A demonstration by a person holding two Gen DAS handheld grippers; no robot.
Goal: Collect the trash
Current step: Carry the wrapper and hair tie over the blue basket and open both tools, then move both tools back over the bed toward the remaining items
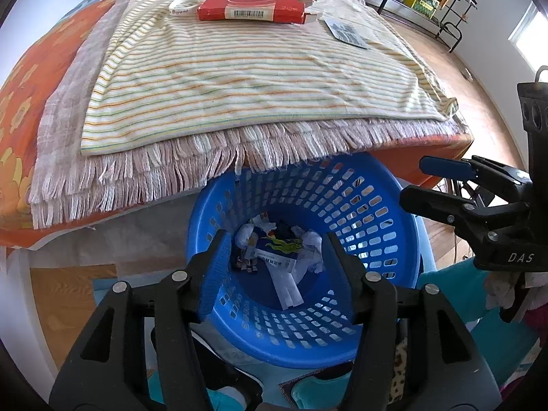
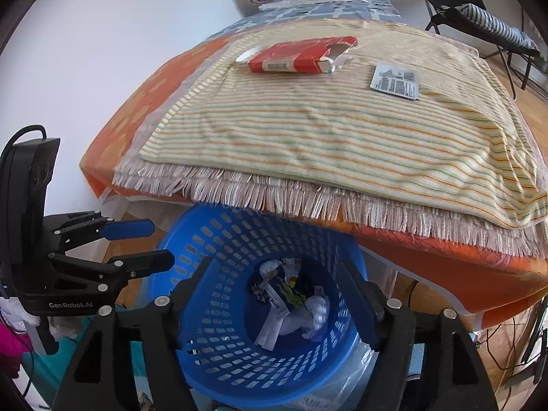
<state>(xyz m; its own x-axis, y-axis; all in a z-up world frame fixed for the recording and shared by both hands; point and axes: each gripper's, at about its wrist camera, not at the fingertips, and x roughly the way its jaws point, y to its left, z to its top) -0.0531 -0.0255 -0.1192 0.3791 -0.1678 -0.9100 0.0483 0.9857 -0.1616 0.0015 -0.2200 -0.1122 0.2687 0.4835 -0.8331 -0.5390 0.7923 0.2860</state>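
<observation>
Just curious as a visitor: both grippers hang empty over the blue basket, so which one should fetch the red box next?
Probably the left gripper. The red box lies toward the left of the striped cloth, while the printed packet lies nearer the right gripper.

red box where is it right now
The red box lies flat at the far end of the striped cloth on the table in both wrist views, with a white band at its left and a printed packet to its right.

The blue basket mouth is left clear from above; its far rim is overhung by the fringed blanket on the counter.
</observation>
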